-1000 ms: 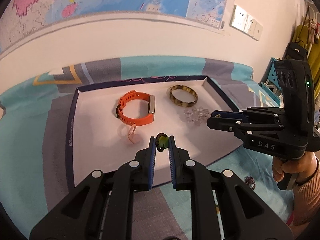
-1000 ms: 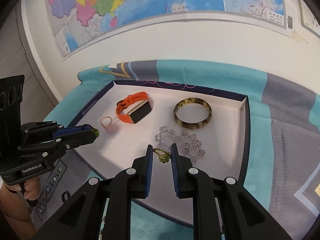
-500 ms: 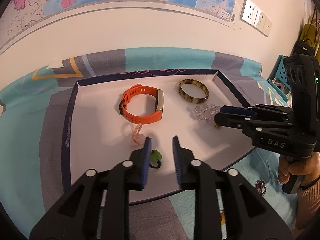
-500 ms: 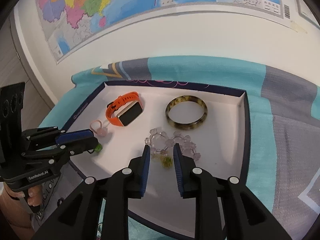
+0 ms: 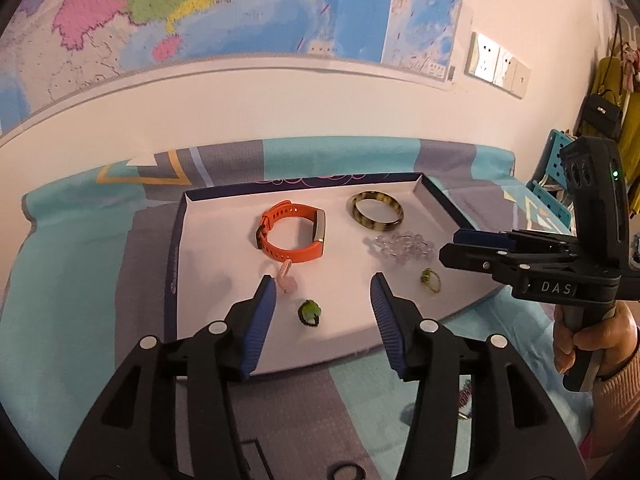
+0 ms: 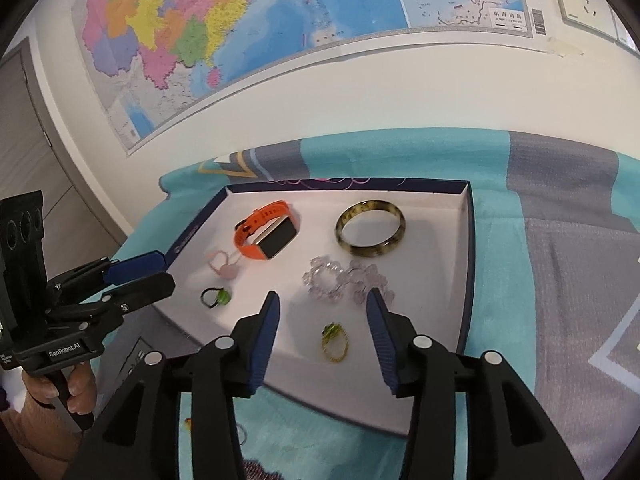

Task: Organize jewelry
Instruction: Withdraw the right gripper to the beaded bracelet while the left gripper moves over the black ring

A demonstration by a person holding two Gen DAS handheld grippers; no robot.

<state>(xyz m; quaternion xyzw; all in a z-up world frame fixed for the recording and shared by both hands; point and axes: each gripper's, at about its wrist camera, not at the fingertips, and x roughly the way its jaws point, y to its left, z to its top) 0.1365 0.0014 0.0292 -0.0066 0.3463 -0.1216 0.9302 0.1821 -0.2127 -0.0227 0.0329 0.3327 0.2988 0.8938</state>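
A white tray (image 5: 208,264) (image 6: 444,312) with a dark blue rim lies on the patterned cloth. In it lie an orange watch (image 5: 294,230) (image 6: 268,232), a mottled bangle (image 5: 376,210) (image 6: 370,229), a clear bead bracelet (image 5: 402,245) (image 6: 344,280), a pink ring (image 5: 286,282) (image 6: 224,266), a black ring with a green stone (image 5: 310,312) (image 6: 216,297) and a gold ring with a green stone (image 5: 430,280) (image 6: 335,342). My left gripper (image 5: 323,292) is opening above the black ring, nothing between its pads. My right gripper (image 6: 323,307) is opening above the gold ring, also free of it.
A map hangs on the wall (image 5: 280,104) behind the bed. Wall sockets (image 5: 496,64) sit at the right. More small jewelry pieces (image 6: 244,432) lie on the cloth in front of the tray. A hand (image 5: 588,336) holds the right gripper's handle.
Both grippers let go of their rings, which now lie in the tray. Both jaws have widened and both grippers have drawn back and up a little.
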